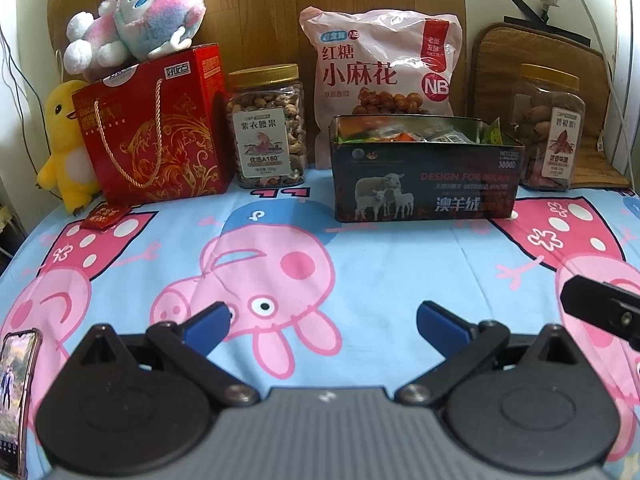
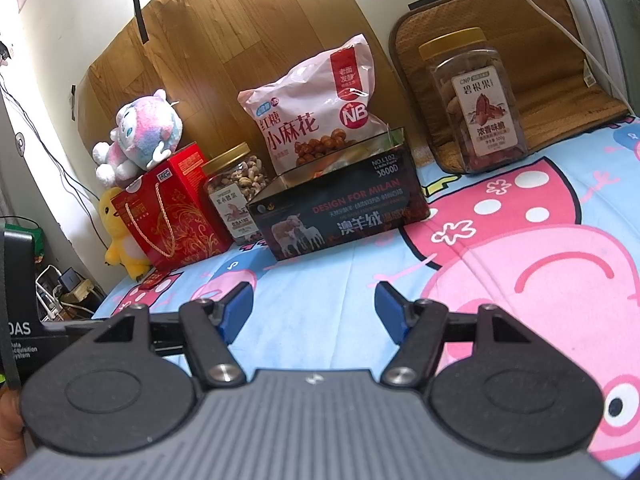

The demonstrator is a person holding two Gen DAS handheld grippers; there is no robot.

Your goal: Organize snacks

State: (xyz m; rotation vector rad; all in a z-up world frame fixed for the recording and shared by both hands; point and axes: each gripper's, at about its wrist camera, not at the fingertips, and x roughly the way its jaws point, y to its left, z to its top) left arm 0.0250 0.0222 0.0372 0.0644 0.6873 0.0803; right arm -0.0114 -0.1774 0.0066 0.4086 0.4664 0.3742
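Observation:
A dark tin box [image 1: 426,176] [image 2: 340,216] with sheep on its side stands open at the back of the bed, with small snack packets inside. Behind it leans a pink snack bag [image 1: 380,64] [image 2: 316,112]. A jar of cashews [image 1: 270,128] [image 2: 236,196] stands left of the tin and a jar of pecans [image 1: 550,128] [image 2: 476,100] stands right of it. A red gift box [image 1: 156,132] [image 2: 168,216] sits farther left. My left gripper [image 1: 324,320] and right gripper [image 2: 314,304] hover open over the sheet, well short of the snacks, nothing between their blue fingers.
A cartoon-pig bedsheet [image 1: 320,248] covers the surface. A pink plush [image 1: 136,12] lies on the red box and a yellow duck plush [image 1: 66,148] stands beside it. A small red packet [image 1: 106,216] lies in front. A phone [image 1: 16,400] lies at the near left. A brown cushion [image 2: 500,20] leans on the wall.

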